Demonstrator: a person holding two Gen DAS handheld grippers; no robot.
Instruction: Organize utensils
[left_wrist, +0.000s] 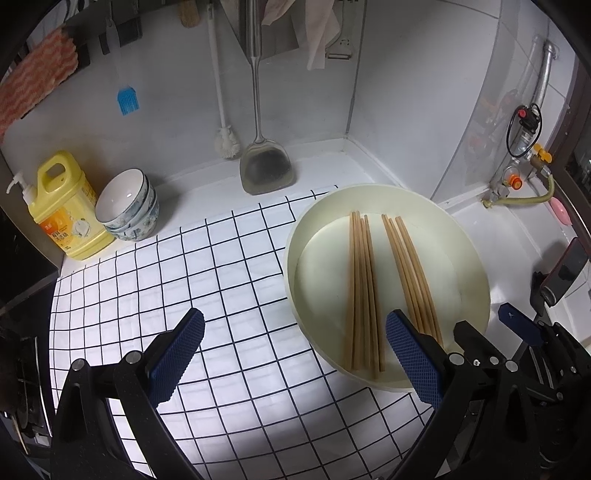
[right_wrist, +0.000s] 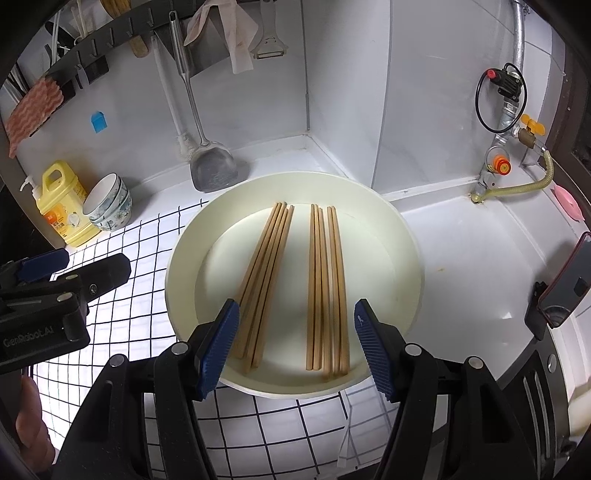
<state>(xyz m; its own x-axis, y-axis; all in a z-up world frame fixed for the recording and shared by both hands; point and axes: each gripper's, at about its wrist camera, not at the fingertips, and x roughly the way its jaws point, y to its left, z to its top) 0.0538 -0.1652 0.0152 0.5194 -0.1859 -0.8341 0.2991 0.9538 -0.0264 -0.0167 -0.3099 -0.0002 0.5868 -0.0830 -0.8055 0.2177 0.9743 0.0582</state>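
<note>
The jaws of your left gripper and right gripper stood apart, gripping nothing. Both hovered at the near rim of the cream basin, which sat on the desk and held the chopsticks in two neat bundles. Sorting looked done; moving them to storage remained. A checked cloth covered the desk; white tiled walls carried a spatula and brush.
</note>
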